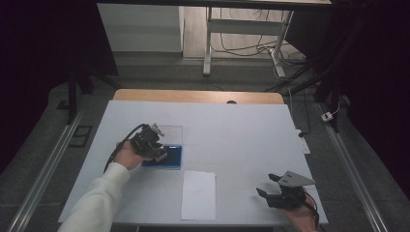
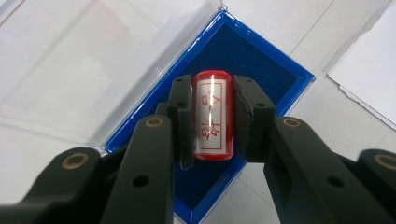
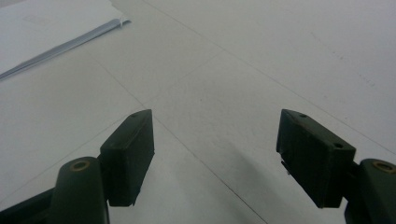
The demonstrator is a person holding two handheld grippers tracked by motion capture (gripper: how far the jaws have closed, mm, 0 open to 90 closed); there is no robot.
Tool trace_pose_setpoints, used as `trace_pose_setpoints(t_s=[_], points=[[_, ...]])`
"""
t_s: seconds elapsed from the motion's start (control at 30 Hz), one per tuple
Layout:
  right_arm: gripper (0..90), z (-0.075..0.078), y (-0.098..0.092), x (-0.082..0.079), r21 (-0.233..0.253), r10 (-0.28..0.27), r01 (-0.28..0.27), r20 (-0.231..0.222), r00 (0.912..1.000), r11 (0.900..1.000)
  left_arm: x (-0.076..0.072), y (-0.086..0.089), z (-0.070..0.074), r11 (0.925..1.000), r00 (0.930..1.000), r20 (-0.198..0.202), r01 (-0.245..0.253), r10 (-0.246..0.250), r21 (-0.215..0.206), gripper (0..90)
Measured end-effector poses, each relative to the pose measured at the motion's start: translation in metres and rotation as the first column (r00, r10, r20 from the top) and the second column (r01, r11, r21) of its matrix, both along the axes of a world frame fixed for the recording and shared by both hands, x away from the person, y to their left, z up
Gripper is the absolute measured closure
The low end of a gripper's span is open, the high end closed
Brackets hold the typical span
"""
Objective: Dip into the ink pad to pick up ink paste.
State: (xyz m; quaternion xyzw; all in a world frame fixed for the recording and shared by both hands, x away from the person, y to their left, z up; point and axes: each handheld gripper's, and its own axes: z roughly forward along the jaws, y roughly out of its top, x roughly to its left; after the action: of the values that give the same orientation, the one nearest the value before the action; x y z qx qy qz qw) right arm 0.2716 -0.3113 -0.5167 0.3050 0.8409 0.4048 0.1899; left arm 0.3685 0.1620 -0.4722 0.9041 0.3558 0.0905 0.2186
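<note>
A red cylindrical stamp [image 2: 213, 115] with red characters on its white label sits clamped between the jaws of my left gripper [image 2: 213, 122]. It hovers over a blue ink pad case [image 2: 280, 77] whose clear lid [image 2: 84, 70] lies flipped open beside it. From above, my left gripper [image 1: 155, 148] is over the same blue case [image 1: 171, 157] at the table's left. My right gripper [image 1: 267, 185] rests open near the front right edge; its fingers [image 3: 130, 149] have only bare white table between them. A white sheet of paper [image 1: 198, 194] lies at the front middle.
A corner of the paper sheet [image 3: 51, 28] lies beyond the right gripper, upper left in its view. White covering [image 1: 232, 130] spans the table, with a wooden edge [image 1: 198, 95] at the back. Desk legs and cables stand on the floor beyond.
</note>
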Motion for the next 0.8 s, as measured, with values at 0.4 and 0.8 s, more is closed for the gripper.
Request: trace_pose_setpoints(t_s=[0.4,0.8], points=[[27.3,0.0001,0.0008,-0.0002,0.002,0.001,-0.001,0.0,1.0,1.0,0.0003,-0.006,-0.0031,0.9994,1.0,-0.004,0.003,-0.003,0.036,70.7],[27.3,0.0003,0.0015,-0.0001,0.0,0.0,0.0,-0.002,1.0,1.0,-0.0007,-0.0065,-0.0053,0.9994,1.0,0.002,-0.005,0.004,0.034,70.9]])
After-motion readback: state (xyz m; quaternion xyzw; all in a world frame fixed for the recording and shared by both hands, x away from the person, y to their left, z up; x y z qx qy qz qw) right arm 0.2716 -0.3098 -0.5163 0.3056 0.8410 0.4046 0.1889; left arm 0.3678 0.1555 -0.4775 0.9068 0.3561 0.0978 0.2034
